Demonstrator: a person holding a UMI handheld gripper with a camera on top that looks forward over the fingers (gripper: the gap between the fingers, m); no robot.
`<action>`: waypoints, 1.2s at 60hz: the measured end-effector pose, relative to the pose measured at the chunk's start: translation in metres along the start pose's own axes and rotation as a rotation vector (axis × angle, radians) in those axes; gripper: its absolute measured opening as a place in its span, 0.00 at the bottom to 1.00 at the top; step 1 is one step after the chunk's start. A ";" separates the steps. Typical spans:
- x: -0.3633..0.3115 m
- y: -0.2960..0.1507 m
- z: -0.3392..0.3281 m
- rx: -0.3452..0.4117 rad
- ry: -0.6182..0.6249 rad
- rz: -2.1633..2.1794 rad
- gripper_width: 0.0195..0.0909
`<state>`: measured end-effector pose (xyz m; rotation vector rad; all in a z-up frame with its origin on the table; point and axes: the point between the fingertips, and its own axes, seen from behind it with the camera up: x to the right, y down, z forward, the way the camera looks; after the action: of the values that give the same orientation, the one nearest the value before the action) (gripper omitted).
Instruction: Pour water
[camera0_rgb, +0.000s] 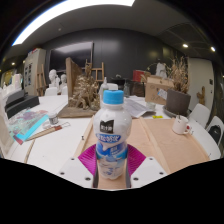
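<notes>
At the bottom centre of the frame the gripper is closed on a bottle, both pink pads pressed against its lower sides. The bottle stands upright between the fingers with its blue cap on, and seems lifted just above the table, though that is hard to judge. A white cup sits at right of centre, well apart from the bottle. Books lie at left. The step looks like carrying after the grasp. The next move likely calls for reaching the cup and tilting, though the cap would block any pour.
</notes>
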<state>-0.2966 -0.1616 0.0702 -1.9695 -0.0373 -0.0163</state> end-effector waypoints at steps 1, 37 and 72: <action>0.000 -0.003 0.000 0.000 -0.004 0.001 0.23; 0.159 -0.217 0.079 0.078 -0.465 1.226 0.22; 0.261 -0.147 0.161 -0.051 -0.538 1.984 0.23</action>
<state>-0.0417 0.0486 0.1509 -1.2303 1.4999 1.7235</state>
